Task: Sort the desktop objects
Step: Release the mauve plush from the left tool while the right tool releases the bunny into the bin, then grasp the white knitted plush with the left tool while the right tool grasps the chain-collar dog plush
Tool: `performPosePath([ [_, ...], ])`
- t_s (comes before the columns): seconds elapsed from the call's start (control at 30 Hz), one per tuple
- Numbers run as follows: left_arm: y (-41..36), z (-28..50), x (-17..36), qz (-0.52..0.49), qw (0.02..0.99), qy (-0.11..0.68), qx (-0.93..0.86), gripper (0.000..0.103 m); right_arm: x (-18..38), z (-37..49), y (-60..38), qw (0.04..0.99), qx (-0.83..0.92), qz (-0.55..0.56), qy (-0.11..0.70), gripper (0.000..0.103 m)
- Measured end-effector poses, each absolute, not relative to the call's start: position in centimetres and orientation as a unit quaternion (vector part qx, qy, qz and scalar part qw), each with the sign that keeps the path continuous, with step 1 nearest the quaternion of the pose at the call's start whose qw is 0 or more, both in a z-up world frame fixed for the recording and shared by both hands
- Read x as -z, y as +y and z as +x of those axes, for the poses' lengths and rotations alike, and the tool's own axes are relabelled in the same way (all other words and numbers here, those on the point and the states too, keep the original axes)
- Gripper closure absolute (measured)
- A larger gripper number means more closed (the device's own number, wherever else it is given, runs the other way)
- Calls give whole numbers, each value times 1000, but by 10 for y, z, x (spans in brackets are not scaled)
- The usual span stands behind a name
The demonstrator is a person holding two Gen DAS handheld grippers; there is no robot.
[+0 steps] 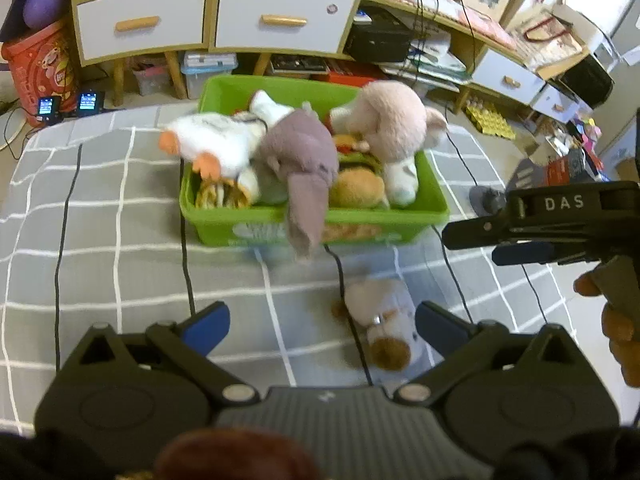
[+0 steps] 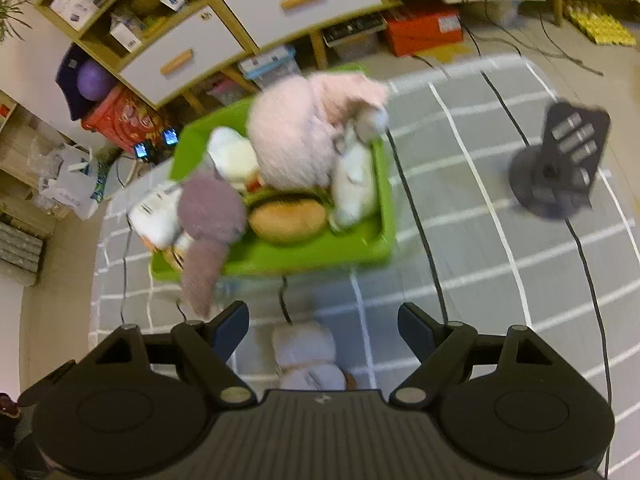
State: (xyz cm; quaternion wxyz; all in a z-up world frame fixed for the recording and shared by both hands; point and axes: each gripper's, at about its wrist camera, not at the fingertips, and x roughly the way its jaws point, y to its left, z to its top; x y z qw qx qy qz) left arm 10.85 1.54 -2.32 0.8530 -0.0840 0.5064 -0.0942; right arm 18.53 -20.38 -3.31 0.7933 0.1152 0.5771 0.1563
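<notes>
From the left wrist camera, the left gripper [image 1: 322,320] had its fingers spread wide with nothing in them, hanging over the grey checked bed cover [image 1: 100,240]. A small white and brown plush [image 1: 384,324] lay on the cover just ahead of the fingers, nearer the right one, on the near side of the green bin [image 1: 224,228]. The bin was stuffed: a white duck [image 1: 216,144] hanging over its left rim, a grey plush [image 1: 304,172] drooping over the front wall, a pink plush [image 1: 392,120] at the back right, a burger plush [image 1: 358,190] in the middle. The right gripper [image 1: 520,236] poked in from the right edge, held by a hand [image 1: 618,320]. From the right wrist camera, kinda blurry, the right gripper [image 2: 324,332] also stood open and empty, with the small plush [image 2: 306,350] on the cover between its fingers, not touched. The green bin [image 2: 320,252] sat beyond, and a dark stand [image 2: 560,168] stood near the cover's right edge.
</notes>
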Motion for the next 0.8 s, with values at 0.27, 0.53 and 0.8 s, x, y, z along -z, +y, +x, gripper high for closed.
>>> performPosePath([
  [0.27,4,86,29,-63,842,525,107,1,45,162,-218,785,-152,82,595,20],
  [0.53,-7,75,36,-48,835,536,117,1,49,151,-224,784,-151,65,599,17],
  [0.8,-27,72,51,-29,825,548,139,1,55,153,-219,780,-149,62,605,17],
])
